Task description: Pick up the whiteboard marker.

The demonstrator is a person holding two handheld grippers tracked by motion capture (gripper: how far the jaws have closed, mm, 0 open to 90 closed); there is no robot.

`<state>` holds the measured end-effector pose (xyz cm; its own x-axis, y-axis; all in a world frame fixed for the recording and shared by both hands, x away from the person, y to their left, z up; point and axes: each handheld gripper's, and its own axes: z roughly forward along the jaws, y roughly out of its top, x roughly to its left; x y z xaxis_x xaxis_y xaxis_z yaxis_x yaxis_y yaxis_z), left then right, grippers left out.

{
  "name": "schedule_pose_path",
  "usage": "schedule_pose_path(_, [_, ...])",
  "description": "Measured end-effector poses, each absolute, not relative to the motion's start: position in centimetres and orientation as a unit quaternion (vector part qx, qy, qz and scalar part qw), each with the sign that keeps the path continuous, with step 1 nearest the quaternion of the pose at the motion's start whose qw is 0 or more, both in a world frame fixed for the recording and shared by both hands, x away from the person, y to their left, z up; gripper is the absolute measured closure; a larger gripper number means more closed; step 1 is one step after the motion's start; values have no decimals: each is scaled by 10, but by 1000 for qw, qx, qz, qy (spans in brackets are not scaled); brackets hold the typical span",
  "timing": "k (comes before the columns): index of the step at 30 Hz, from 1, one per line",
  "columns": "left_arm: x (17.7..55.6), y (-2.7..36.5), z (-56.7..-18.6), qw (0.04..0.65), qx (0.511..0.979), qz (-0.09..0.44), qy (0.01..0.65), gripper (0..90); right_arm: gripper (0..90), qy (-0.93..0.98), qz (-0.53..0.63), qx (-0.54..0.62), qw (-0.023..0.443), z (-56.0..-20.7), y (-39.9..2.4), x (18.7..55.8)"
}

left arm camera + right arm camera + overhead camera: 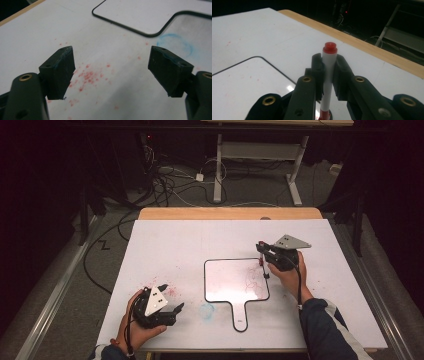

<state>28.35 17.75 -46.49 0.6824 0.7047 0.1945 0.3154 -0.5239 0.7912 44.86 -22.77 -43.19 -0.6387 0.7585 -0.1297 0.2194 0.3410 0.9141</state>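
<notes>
Marker (329,75), white-barrelled with a red end cap, stands upright between the jaws of the right gripper (263,255), which are closed tight on its barrel; in the right gripper view the red cap rises above the two black jaws and the barrel runs down between them. From the high view, this gripper sits at the right edge of a small whiteboard (225,280) with a black rim and a short handle pointing toward the near side, and the marker hangs tip-down over that right edge, where faint red scribbles (252,280) cross the board's surface. The person's right hand (290,275) wraps the gripper from the near right, a dark sleeve with a white stripe behind it. The left gripper (176,312) lies low at the near left of the table (165,235), well apart from the board, with its jaws spread wide and nothing between them; the left gripper view shows bare white tabletop between the two pads, speckled with red ink spots (87,76). A faint blue ring (175,45) marks the table just near the board's near-left corner, beside the handle. The left hand (135,330) grips that tool from below, a cable trailing over the wrist.
</notes>
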Motion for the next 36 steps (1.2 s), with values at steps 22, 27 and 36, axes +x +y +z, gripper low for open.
schedule_pose_path(22, [286, 175, -469, 382, 842, 235, 299, 211, 813, 774, 472, 294, 302, -436, -208, 447])
schedule_pose_path(27, [286, 175, -469, 383, 843, 235, 298, 211, 813, 782, 511, 263, 242, -438, -187, 440])
schedule_pose_path(36, [286, 175, -469, 381, 845, 231, 296, 211, 814, 773, 460, 300, 317, -435, -208, 452])
